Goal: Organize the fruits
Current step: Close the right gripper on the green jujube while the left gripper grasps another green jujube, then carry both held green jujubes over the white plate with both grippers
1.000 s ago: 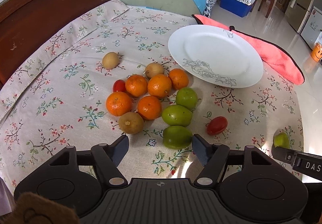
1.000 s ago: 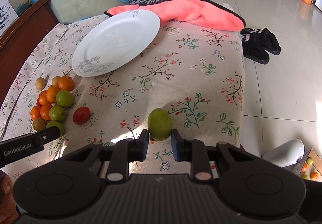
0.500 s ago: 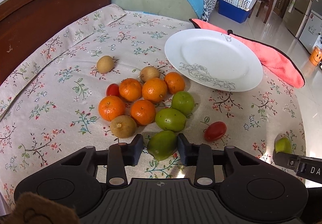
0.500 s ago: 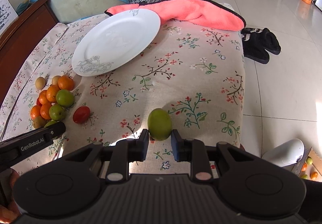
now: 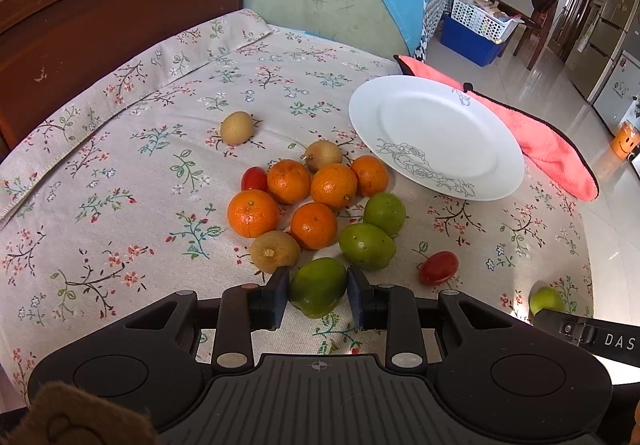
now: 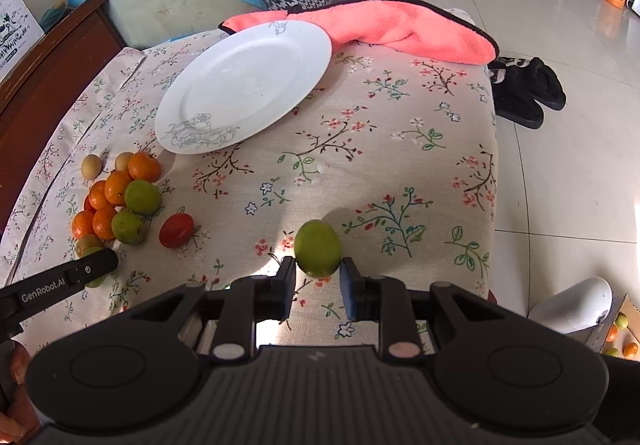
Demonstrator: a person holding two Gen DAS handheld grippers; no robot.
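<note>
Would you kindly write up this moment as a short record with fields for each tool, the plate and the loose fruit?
left tool: shut on a green fruit at the near edge of the pile
right tool: shut on another green fruit, apart from the pile
plate: white, nothing on it, partly over the pink towel
oranges: five, clustered on the tablecloth
tomatoes: one beside the oranges, one alone
brown fruits: three
</note>
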